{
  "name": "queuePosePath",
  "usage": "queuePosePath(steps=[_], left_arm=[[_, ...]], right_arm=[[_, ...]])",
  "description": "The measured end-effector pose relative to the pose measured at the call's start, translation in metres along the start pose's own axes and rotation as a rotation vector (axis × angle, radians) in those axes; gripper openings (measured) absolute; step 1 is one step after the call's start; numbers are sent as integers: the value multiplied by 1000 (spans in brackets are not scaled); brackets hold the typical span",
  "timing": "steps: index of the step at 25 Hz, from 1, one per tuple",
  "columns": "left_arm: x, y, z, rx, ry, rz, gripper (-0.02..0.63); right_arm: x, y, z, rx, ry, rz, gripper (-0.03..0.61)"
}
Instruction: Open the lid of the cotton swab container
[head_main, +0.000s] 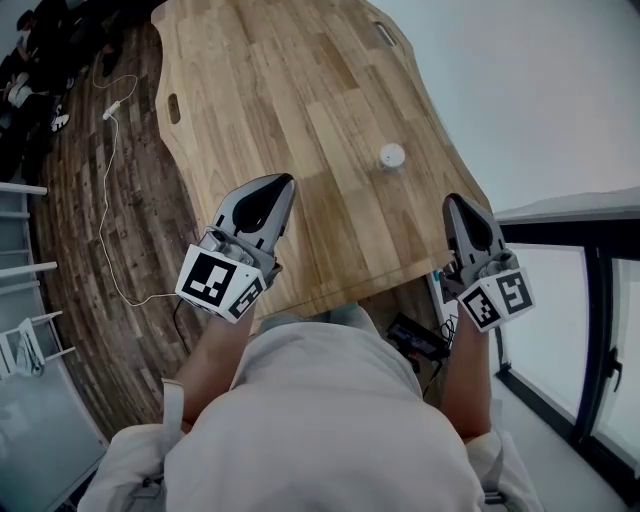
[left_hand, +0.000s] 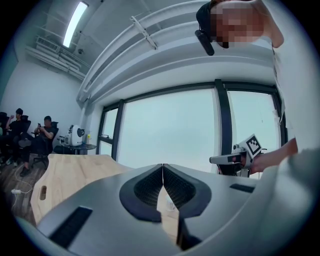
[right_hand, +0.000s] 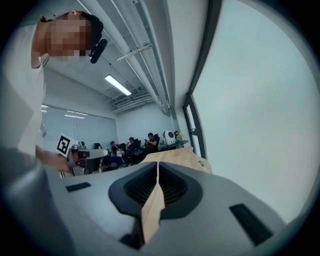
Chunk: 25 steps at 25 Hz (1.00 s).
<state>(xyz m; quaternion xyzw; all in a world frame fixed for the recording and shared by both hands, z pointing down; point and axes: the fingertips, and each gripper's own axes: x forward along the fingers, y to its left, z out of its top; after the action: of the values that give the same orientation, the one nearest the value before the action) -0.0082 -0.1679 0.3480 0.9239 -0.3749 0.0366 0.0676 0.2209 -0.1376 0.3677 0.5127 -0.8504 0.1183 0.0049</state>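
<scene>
Cotton swab container (head_main: 392, 156) stands on the table (head_main: 260, 90), ahead between left gripper (head_main: 288, 181) and right gripper (head_main: 452, 199), jaws closed, empty.

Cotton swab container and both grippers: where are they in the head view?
cotton swab container (head_main: 392, 156), head view, its white top.
left gripper (head_main: 288, 181), head view, closed jaw tips.
right gripper (head_main: 452, 199), head view, closed jaw tips.

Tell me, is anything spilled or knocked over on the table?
No, nothing stands out. The small white container sits upright on the wooden table, with nothing spilled around it.
</scene>
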Motion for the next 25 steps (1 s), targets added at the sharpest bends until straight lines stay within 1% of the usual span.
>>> queuePosePath(steps=[5, 11, 17, 18, 19, 21, 25], left_arm=[[7, 6, -6, -10, 8, 18, 12], [13, 11, -10, -42, 10, 30, 13], [14, 14, -14, -39, 29, 39, 12], [13, 15, -14, -38, 31, 43, 13], [13, 16, -14, -39, 32, 47, 12], [12, 19, -13, -40, 32, 57, 12], [10, 23, -12, -42, 35, 73, 12]], right_arm=[[20, -18, -27, -7, 71, 13, 21], [47, -37, -65, -28, 175, 25, 23], [74, -48, -106, -25, 254, 35, 25], [78, -49, -114, -20, 268, 38, 31], [83, -49, -121, -16, 285, 40, 52], [91, -51, -135, -12, 321, 46, 116], [108, -55, -162, -27, 398, 49, 168]])
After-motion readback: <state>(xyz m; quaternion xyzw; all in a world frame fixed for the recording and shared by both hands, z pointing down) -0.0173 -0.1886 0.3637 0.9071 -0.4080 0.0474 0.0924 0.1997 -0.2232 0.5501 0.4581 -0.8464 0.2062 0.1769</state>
